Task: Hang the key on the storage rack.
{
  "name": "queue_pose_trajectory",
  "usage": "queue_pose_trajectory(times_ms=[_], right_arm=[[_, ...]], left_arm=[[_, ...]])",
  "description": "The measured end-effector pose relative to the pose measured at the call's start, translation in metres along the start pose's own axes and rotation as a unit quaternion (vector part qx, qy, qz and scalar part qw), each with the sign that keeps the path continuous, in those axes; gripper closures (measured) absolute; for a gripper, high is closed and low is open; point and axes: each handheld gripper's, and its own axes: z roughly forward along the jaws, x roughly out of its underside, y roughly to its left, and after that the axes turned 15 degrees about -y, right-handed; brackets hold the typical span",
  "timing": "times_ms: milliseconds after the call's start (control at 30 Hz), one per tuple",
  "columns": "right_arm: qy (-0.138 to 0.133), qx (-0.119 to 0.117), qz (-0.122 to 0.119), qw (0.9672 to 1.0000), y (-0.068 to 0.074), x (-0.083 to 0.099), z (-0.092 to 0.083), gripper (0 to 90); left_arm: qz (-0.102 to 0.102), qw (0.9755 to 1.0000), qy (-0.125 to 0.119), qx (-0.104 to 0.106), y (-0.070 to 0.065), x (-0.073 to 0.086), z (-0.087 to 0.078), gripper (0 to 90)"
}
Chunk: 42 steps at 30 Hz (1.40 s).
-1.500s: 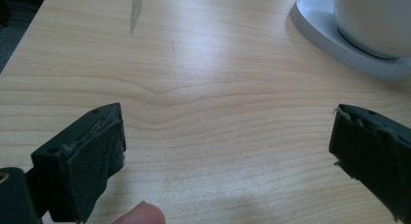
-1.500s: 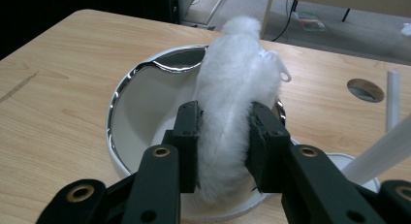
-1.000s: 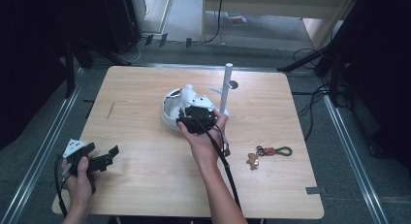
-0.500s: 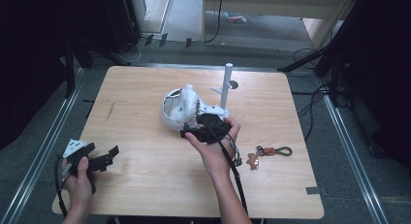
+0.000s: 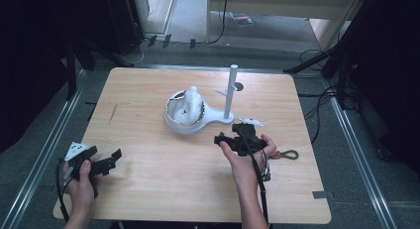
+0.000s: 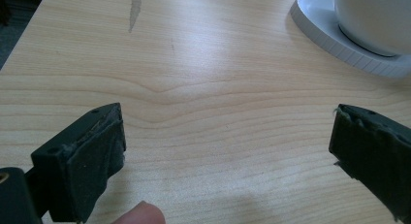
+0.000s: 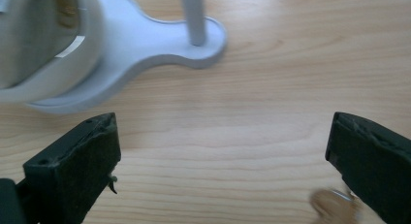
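We have bare table across the whole front-left and along the left edge. Centre is blocked: white stand with its upright pole, and a white lump sitting in its ring. Right gripper is wide open just in front of the stand's base; left gripper is wide open over bare wood. Key ring clutters the right side.

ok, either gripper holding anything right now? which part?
Nothing held. The left gripper and right gripper both have jaws wide apart over bare wooden table; the white stand lies beyond, untouched.
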Motion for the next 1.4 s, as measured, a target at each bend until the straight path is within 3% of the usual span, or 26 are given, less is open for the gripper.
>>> queue_pose_trajectory(times_ms=[267, 367, 500, 533, 733, 800, 867, 967, 1067, 1200, 1233, 1300, 1333, 1400], right_arm=[[0.022, 0.040, 0.023, 0.9987, -0.031, 0.005, 0.005, 0.0], [0.038, 0.063, 0.041, 0.9965, -0.043, 0.007, 0.008, 3.5], [0.039, 0.076, 0.055, 0.9948, -0.055, 0.008, 0.009, 5.2], [0.048, 0.092, 0.065, 0.9925, -0.061, 0.008, 0.010, 6.3], [0.068, 0.121, 0.060, 0.9885, -0.077, 0.012, 0.016, 7.9], [0.072, 0.137, 0.052, 0.9865, -0.082, 0.014, 0.018, 17.0], [0.067, 0.131, 0.053, 0.9877, -0.087, 0.016, 0.021, 25.0], [0.078, 0.118, 0.069, 0.9875, -0.093, 0.017, 0.024, 22.2], [0.085, 0.123, 0.100, 0.9838, -0.098, 0.016, 0.027, 24.0], [0.084, 0.140, 0.107, 0.9808, -0.102, 0.016, 0.029, 29.5], [0.094, 0.147, 0.122, 0.9771, -0.107, 0.016, 0.031, 32.2], [0.095, 0.153, 0.127, 0.9755, -0.108, 0.017, 0.032, 33.6], [0.099, 0.160, 0.135, 0.9728, -0.112, 0.018, 0.033, 34.9], [0.100, 0.165, 0.145, 0.9704, -0.114, 0.019, 0.034, 36.5]], left_arm=[[0.000, 1.0000, 0.002, 0.000, 0.000, 0.000, 0.000, 0.5], [0.000, 1.0000, 0.002, -0.001, 0.000, 0.000, 0.001, 0.5], [0.000, 1.0000, 0.002, -0.001, 0.000, 0.000, 0.001, 0.5], [0.000, 1.0000, 0.001, -0.001, 0.000, 0.000, 0.001, 0.5], [-0.001, 1.0000, 0.000, -0.001, 0.001, 0.000, 0.000, 0.5], [-0.003, 1.0000, -0.001, -0.002, 0.001, 0.000, 0.000, 0.5], [-0.003, 1.0000, 0.000, -0.001, 0.001, 0.000, 0.000, 0.5], [-0.002, 1.0000, 0.000, -0.001, 0.001, 0.000, 0.000, 0.5], [-0.002, 1.0000, 0.000, -0.001, 0.001, 0.000, 0.000, 0.5], [-0.003, 1.0000, -0.001, -0.002, 0.000, 0.000, 0.000, 0.5], [-0.003, 1.0000, 0.000, -0.001, 0.001, 0.000, 0.000, 0.5], [-0.003, 1.0000, -0.001, -0.001, 0.001, 0.000, 0.000, 0.5], [-0.003, 1.0000, -0.001, 0.000, 0.001, 0.000, 0.000, 0.5], [-0.002, 1.0000, -0.001, -0.001, 0.001, 0.000, 0.000, 0.5]])
